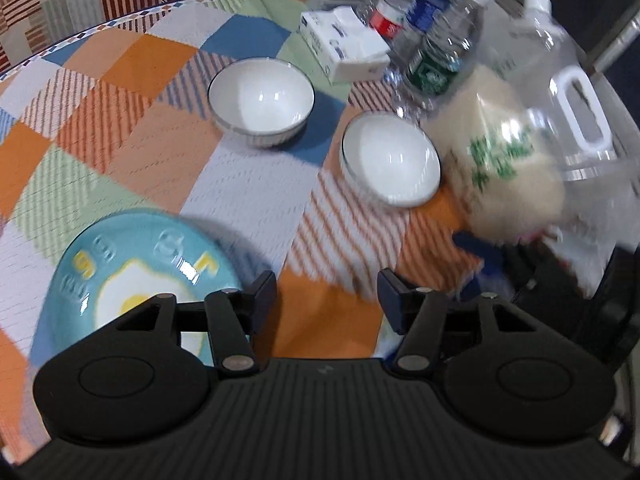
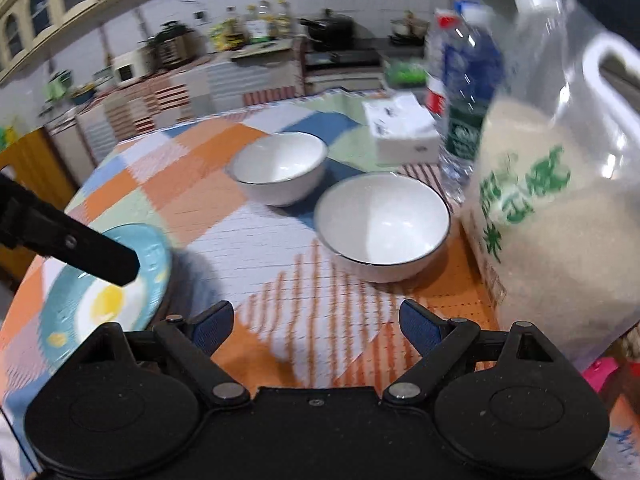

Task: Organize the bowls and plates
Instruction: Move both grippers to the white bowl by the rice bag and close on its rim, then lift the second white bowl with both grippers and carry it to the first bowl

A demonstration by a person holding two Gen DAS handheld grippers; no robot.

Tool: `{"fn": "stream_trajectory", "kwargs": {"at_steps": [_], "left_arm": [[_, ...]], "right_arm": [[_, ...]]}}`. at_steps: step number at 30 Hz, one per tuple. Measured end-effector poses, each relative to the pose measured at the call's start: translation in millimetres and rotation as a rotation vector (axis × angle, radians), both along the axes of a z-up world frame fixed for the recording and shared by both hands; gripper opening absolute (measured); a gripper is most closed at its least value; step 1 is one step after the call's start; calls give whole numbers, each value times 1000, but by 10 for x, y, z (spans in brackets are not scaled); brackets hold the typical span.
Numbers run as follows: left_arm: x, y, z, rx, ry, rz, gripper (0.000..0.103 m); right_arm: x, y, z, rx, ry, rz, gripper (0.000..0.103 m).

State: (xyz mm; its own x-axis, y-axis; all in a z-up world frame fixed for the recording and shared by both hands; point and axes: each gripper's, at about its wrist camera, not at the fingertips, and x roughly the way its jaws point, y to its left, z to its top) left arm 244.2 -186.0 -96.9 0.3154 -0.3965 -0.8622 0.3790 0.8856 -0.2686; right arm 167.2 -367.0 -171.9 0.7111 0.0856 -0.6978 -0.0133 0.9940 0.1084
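Left tool: jaws apart, nothing between the pads; hangs over bare cloth just right of the blue plate.
Right tool: jaws wide apart and empty; pointed at the near bowl.
Blue plate: lies flat at the near left of the surface, partly under the left tool's body; in the right wrist view the left tool's finger crosses over its rim.
Near bowl: upright, empty, straight ahead of the right tool and slightly to its right; just beside the rice jug.
Far bowl: upright, empty, behind and left of the near bowl, apart from it.
Nearer hand: by judgement the right tool for the near bowl, the left tool for the plate.
Axis: the bowls are round, so no long axis; the rim nearest the tool is the likely place to pinch.
Rice jug: crowds the near bowl's right side; little room there.
Water bottles and tissue pack: stand behind the bowls, closing off the far side.
Open room: bare cloth on the surface left of both bowls and between bowls and plate.
Risk: by judgement, a sweep to the right could knock the jug.
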Motion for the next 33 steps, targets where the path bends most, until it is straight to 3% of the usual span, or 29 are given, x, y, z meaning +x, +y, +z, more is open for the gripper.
{"fn": "stream_trajectory", "kwargs": {"at_steps": [8,14,19,23,25,33], "left_arm": [[457,-517,-333,-2,-48,28,54],[702,-813,-612,-31,-60,76,54],[859,-851,-892,-47,43,125,41],[865,-877,-926,-43,2,109,32],[889,-893,-931,-63,12,90,15],[887,-851,-937,-48,82,90,12]], "right_arm": [[414,-61,-438,-70,10,-139,92],[583,-20,-517,-134,-35,-131,92],[741,-18,-588,-139,-53,-126,92],[869,-39,-649,-140,-54,-140,92],[900,-61,-659,-124,-60,-153,93],[826,20,-645,-167,-47,-107,92]]}}
